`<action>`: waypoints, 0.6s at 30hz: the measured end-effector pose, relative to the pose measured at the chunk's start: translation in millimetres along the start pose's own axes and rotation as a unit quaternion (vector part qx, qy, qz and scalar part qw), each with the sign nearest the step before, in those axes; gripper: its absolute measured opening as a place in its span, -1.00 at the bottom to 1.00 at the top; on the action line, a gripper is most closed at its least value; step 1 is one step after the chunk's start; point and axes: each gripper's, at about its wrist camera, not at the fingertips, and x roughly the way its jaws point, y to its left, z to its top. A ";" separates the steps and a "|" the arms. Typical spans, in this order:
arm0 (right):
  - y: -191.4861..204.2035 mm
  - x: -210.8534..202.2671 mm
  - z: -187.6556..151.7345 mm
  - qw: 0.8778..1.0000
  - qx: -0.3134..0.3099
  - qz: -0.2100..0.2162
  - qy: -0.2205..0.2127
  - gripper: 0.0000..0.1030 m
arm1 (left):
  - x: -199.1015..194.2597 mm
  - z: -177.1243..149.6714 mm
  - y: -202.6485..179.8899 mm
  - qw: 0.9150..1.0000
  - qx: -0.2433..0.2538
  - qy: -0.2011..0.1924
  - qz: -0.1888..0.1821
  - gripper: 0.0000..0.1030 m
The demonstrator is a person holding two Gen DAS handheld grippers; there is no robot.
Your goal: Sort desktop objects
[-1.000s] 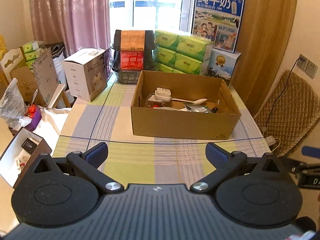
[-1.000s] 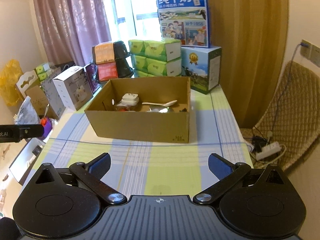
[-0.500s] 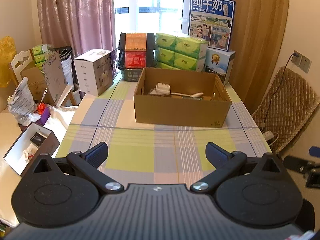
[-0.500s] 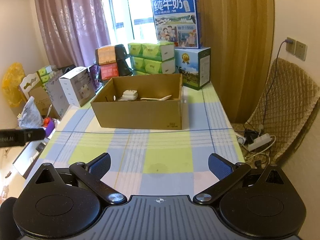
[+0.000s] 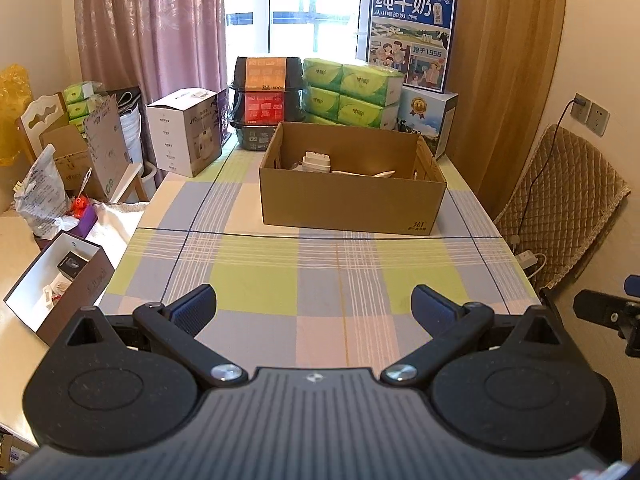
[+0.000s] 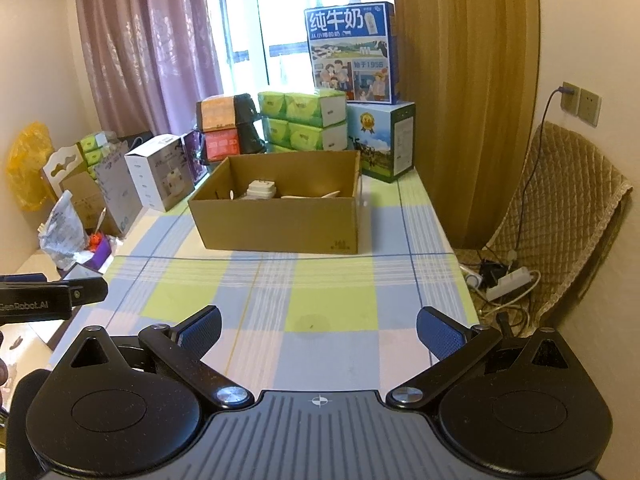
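Left tongs [image 5: 314, 300] and right tongs [image 6: 318, 322], each spread wide and empty, held above the near end of the checked surface [image 5: 320, 272]. The cardboard box [image 5: 352, 204] stands well ahead of both, between the tongs and the stacked packages at the far edge; inside it lie a white adapter [image 5: 317, 161] and a pale spoon [image 5: 374, 175], with other contents hidden by the box wall. No loose item shows on the cloth between tongs and box. Likely hazards: a reach into the box could catch its near wall and push the light carton toward the packages; the thin spoon may slip from the pads.
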 end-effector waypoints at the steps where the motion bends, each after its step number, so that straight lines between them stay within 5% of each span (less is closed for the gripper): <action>1: 0.5 -0.6 0.0 1.000 0.000 0.001 -0.001 0.96 | -0.8 -0.6 -1.0 1.000 0.000 0.000 0.000 0.98; 18: 6.4 6.7 -21.4 1.000 -0.006 0.017 0.017 0.96 | -10.0 -21.2 -4.3 0.999 0.004 0.016 0.030 0.98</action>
